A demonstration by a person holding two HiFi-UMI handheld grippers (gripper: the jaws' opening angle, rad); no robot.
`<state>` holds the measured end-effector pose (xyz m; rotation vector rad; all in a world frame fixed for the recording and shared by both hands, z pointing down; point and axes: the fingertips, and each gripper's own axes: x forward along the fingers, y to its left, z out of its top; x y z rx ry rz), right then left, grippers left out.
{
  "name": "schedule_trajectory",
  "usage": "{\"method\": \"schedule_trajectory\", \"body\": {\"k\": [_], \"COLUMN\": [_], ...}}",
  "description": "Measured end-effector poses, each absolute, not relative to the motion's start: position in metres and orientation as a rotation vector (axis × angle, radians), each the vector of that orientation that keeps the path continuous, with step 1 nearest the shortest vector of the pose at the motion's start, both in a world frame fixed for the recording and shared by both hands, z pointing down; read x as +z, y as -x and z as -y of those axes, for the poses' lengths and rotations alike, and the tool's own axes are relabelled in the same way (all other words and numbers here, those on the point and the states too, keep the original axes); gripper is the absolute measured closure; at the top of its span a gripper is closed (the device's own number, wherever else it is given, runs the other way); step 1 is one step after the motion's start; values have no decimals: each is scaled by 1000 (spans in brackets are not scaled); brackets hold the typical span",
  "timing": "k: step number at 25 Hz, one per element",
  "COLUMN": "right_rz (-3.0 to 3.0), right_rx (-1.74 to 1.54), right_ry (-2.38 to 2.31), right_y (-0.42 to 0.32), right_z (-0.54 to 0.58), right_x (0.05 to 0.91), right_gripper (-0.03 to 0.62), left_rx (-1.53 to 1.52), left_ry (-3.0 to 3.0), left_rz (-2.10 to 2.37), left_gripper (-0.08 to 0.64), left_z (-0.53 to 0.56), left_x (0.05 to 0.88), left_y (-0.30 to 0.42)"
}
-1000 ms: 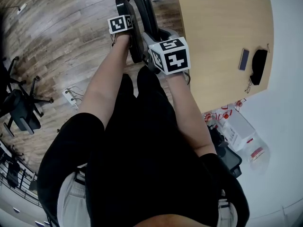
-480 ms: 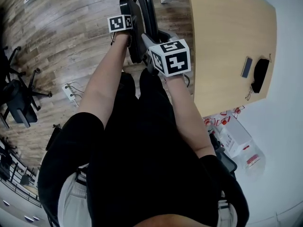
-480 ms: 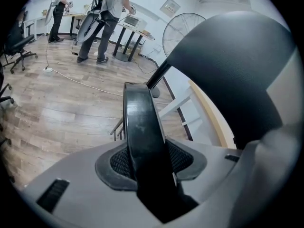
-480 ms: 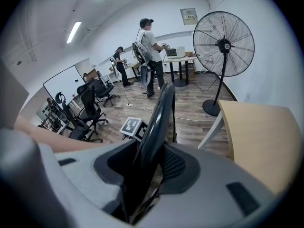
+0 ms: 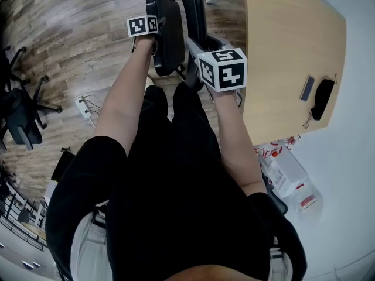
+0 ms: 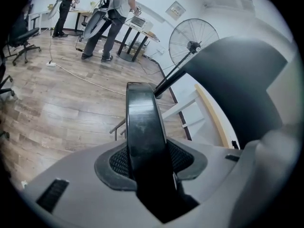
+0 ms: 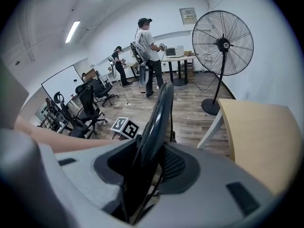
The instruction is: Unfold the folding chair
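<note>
In the head view the black folding chair stands on the wooden floor in front of the person's legs. Its seat panel [image 5: 167, 34] is swung a little way off the back [image 5: 196, 7]. My left gripper [image 5: 153, 28] grips the seat's edge [image 6: 142, 127]; its jaws [image 6: 147, 160] have just been opening slightly, with the panel still filling the gap between the pads. Just right of it, my right gripper [image 5: 198, 48] is shut on the thin curved back [image 7: 159, 122], which rises between the jaws [image 7: 145, 170]; these eased open a little earlier.
A light wooden table [image 5: 293, 51] stands close on the right, with a phone [image 5: 307, 88] and a black pouch [image 5: 321, 98] on it. A pedestal fan [image 7: 222, 44] stands beyond it. Office chairs [image 5: 20, 122] and a power strip [image 5: 82, 107] are left. People [image 7: 148, 56] stand far off.
My left gripper has carried the seat panel leftward away from the back, and its broad face now shows. The right gripper has shifted slightly right with the back.
</note>
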<state>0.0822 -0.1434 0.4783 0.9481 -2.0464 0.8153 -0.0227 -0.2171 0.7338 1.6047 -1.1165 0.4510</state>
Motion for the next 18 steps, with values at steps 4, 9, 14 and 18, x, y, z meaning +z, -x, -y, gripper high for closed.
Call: {"method": "schedule_trajectory", "body": {"k": [4,9,14,18], "right_rz": [2038,2033,2027,2024], "right_rx": [826,827,846,858], "right_ry": [-944,-932,-931,-928], "right_y": [-83,-86,-91,-85], "right_z": [144,144,144,144], "right_x": [487,493,500,506], "right_gripper": [449,449,449,449], "left_rx": [412,381,319,283], "left_ry": [-1578,-1557,-1574,-1577], "left_rz": [1086,1046,994,956], "left_gripper": [371,367,365,365], "left_z": [209,204,199,195], "left_x": [749,762,774,786], "left_y": [57,79,99,119]}}
